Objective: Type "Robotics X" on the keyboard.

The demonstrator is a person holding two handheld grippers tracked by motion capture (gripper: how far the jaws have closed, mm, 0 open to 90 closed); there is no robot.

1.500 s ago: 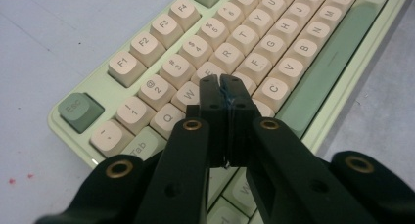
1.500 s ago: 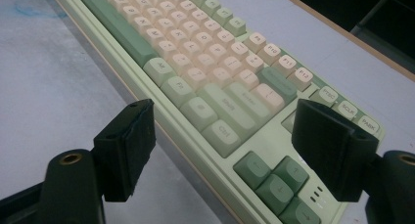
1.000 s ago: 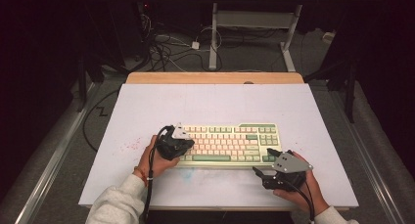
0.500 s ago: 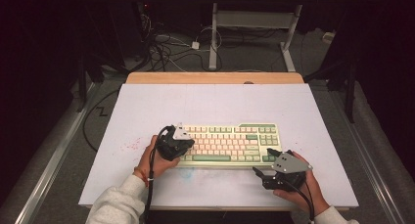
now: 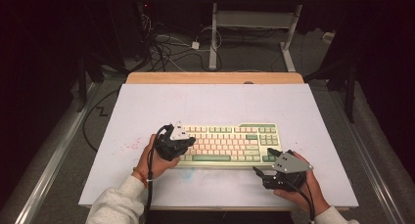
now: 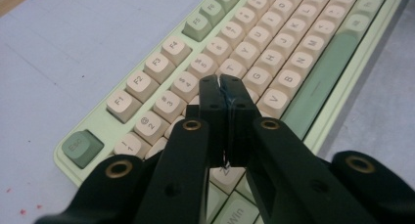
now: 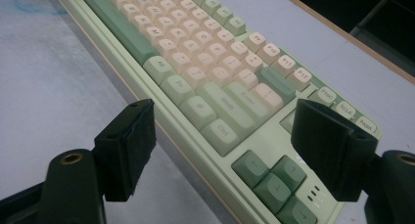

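Note:
A cream and green keyboard (image 5: 227,143) lies on the white table sheet (image 5: 215,106), near the front. My left gripper (image 5: 192,145) reaches over the keyboard's left end. In the left gripper view its jaws are shut together with nothing between them (image 6: 222,80), and the tips sit low over the letter keys (image 6: 293,53); whether they touch a key I cannot tell. My right gripper (image 5: 265,163) rests at the keyboard's front right corner. Its jaws stand open (image 7: 230,145), with that corner of the keyboard (image 7: 195,72) and its arrow keys (image 7: 274,180) between the pads, untouched.
A wooden strip (image 5: 215,78) runs along the table's far edge. Beyond it are cables (image 5: 166,48) on the floor and white desk legs (image 5: 214,43). Red specks (image 5: 131,146) mark the sheet left of the keyboard.

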